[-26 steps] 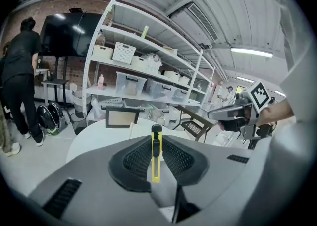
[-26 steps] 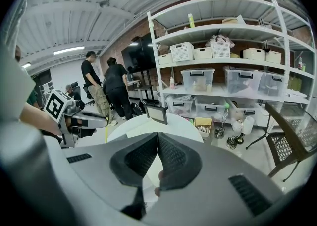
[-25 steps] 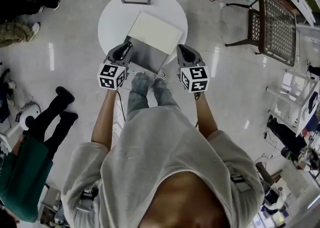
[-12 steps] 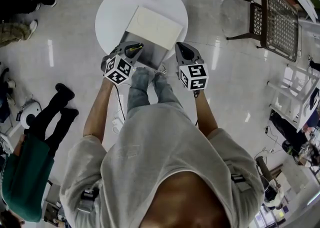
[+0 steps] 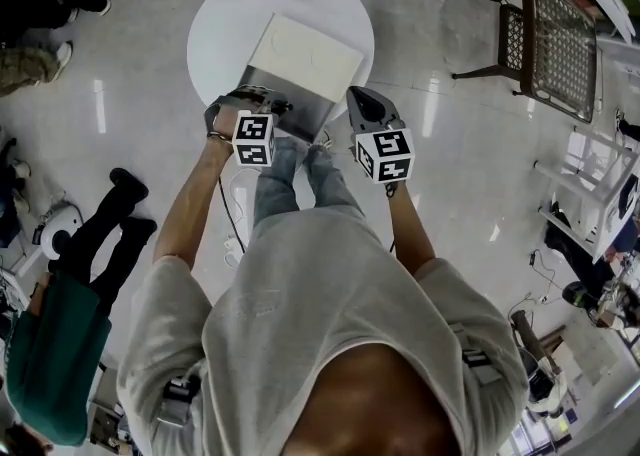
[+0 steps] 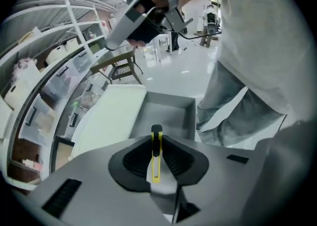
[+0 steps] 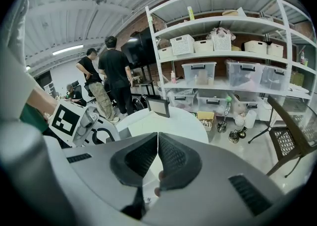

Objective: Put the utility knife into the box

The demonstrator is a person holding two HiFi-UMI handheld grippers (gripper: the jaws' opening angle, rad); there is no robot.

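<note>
My left gripper (image 6: 156, 138): jaws clamped on the utility knife (image 6: 156, 159), pointing at the open box (image 6: 171, 115). Right gripper (image 7: 158, 141): jaws together, empty.

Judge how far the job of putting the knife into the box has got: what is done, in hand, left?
Done: the box stands open, its white lid lying beside it, and the left gripper is shut on the yellow knife. In hand: that gripper points down over the open box. Left: lower the knife in and let go. The right gripper is shut, empty.
</note>
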